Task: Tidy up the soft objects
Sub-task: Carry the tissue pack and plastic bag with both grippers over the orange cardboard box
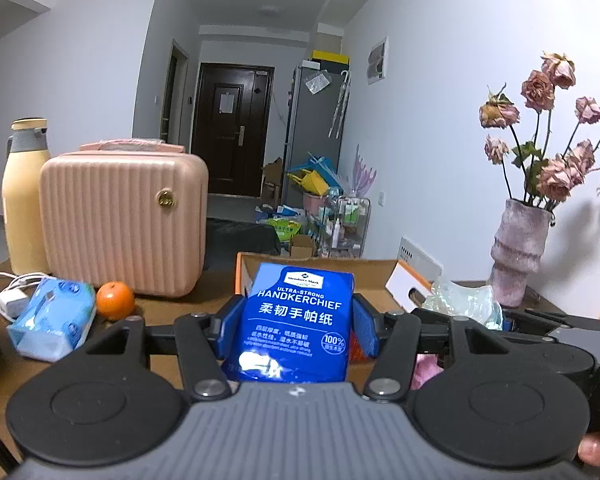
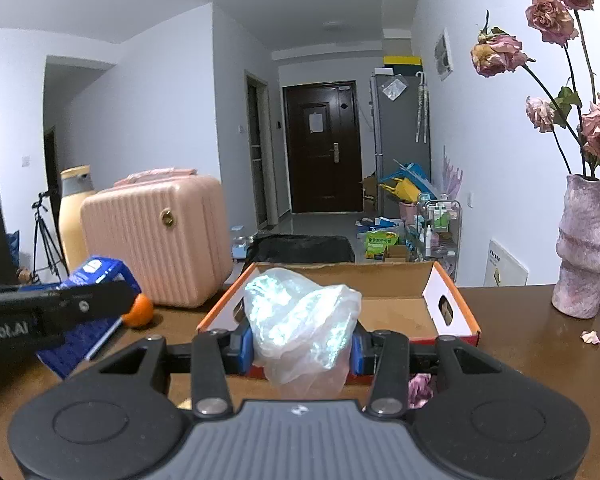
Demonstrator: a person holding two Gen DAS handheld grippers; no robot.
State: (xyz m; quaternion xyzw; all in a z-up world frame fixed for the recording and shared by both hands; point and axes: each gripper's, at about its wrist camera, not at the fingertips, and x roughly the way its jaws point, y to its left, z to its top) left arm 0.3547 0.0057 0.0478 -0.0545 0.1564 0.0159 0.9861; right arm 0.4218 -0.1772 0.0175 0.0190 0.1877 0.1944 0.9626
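Observation:
My left gripper [image 1: 296, 326] is shut on a dark blue handkerchief tissue pack [image 1: 296, 320], held upright in front of the orange-edged cardboard box [image 1: 376, 276]. A crumpled clear plastic bag [image 2: 300, 320] is pinched between the blue pads of my right gripper [image 2: 300, 346], just above the near wall of the same box [image 2: 400, 308], whose brown floor shows. In the right wrist view the left gripper [image 2: 52, 308] with its blue pack [image 2: 96, 270] sits at the left. A light blue tissue pack [image 1: 52, 318] lies on the table at the left.
A pink ribbed case [image 1: 124, 220] and a yellow flask [image 1: 24, 196] stand at the back left, an orange [image 1: 115, 300] in front of them. A pink vase of dried roses [image 1: 518, 252] stands at the right. A white charger and cable [image 1: 14, 294] lie at the far left.

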